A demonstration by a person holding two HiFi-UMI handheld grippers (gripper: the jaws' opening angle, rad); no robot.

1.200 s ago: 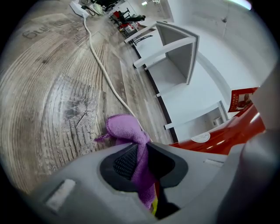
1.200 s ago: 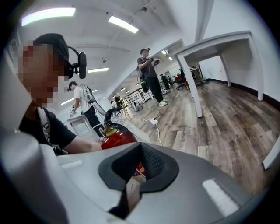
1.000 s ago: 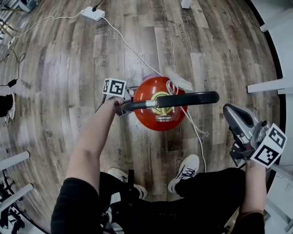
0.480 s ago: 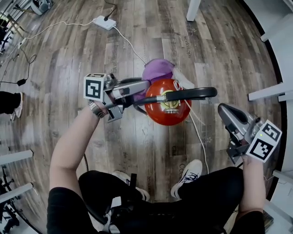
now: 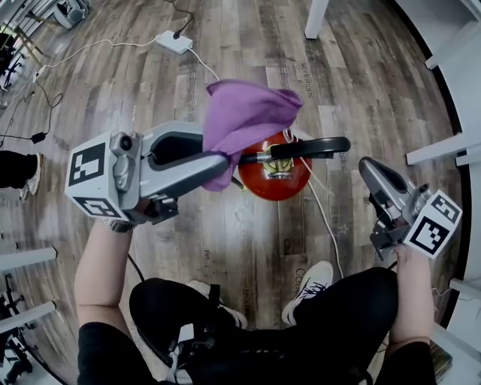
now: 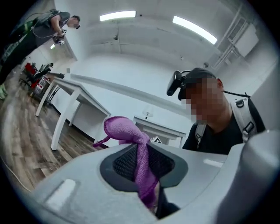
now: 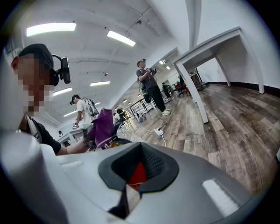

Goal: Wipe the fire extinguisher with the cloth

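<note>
The red fire extinguisher [image 5: 279,179] stands on the wood floor, seen from above, with its black handle [image 5: 310,147] pointing right. My left gripper [image 5: 219,159] is raised high over its left side and is shut on a purple cloth [image 5: 244,120], which bunches above the jaw tips. In the left gripper view the cloth [image 6: 139,151] runs pinched between the two pads. My right gripper [image 5: 367,168] hovers to the right of the extinguisher, shut and empty. The right gripper view shows the red extinguisher [image 7: 139,174] straight ahead past its tips and the cloth [image 7: 103,126] to the left.
A white power strip [image 5: 174,41] with cables lies on the floor at the back. A white table leg [image 5: 317,15] stands behind, and white furniture [image 5: 443,147] lines the right side. The person's shoe [image 5: 310,282] is just in front of the extinguisher. Other people [image 7: 151,89] stand far off.
My left gripper has risen from beside the extinguisher toward the camera, rolling over and carrying the purple cloth up with it. The right gripper has stayed where it was.
</note>
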